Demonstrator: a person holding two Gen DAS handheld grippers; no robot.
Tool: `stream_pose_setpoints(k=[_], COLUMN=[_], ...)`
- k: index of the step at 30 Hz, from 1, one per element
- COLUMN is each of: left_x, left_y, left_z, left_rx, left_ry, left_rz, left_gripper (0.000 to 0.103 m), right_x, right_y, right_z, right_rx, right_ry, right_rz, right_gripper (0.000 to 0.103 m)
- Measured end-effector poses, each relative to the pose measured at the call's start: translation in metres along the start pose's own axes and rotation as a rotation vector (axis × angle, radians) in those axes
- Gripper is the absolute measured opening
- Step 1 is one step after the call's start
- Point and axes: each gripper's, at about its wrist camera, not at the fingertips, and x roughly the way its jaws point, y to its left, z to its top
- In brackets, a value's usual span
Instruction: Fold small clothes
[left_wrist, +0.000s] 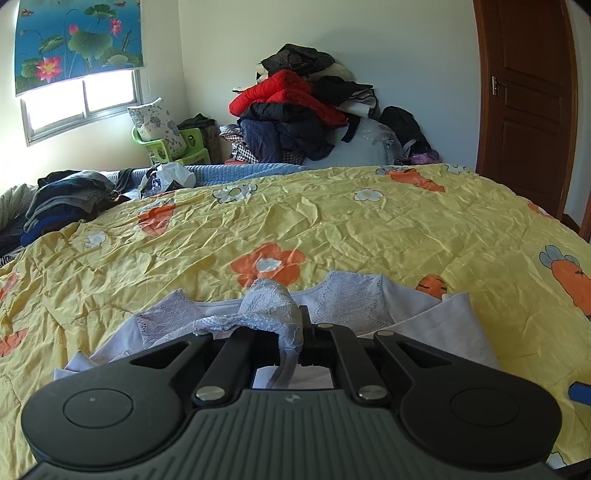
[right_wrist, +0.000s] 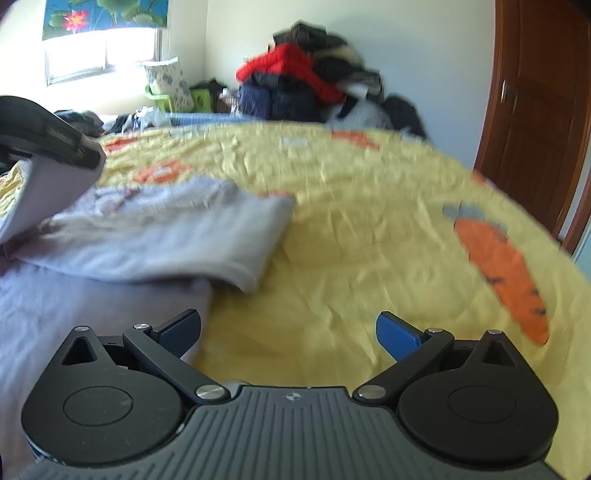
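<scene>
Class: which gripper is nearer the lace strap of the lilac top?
Left. The left gripper is shut on the lace strap; the right gripper hangs open over the quilt beside the top.

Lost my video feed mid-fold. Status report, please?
Left gripper shut on the garment's lace edge, lifted. Right gripper open, empty, beside the garment on the quilt. Nothing in the way.
</scene>
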Motion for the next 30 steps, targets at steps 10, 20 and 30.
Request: stream_pose_setpoints(k=[10,20,30], left_x=[0.003,0.005,0.009], left_y=[-0.017,-0.043,-0.053], left_z=[0.006,0.009,0.004], left_rx=[0.028,0.059,0.060], left_ry=[-0.006,-0.015,0.004], left_rz=[-0.012,-0.047,-0.055], left_gripper=[0.004,0.004,0.004], right_x=[-0.018,-0.003,-0.001], right_y=[0.003,0.009,0.008], right_z=[-0.009,-0.008,-0.010], right_rx=[-0.206,-0.198,-0.196], right_ry=[-0.093,0.024,0.025], right_rz=[0.235,0.271,0.274], right_gripper=[0.102,0.103,0.103])
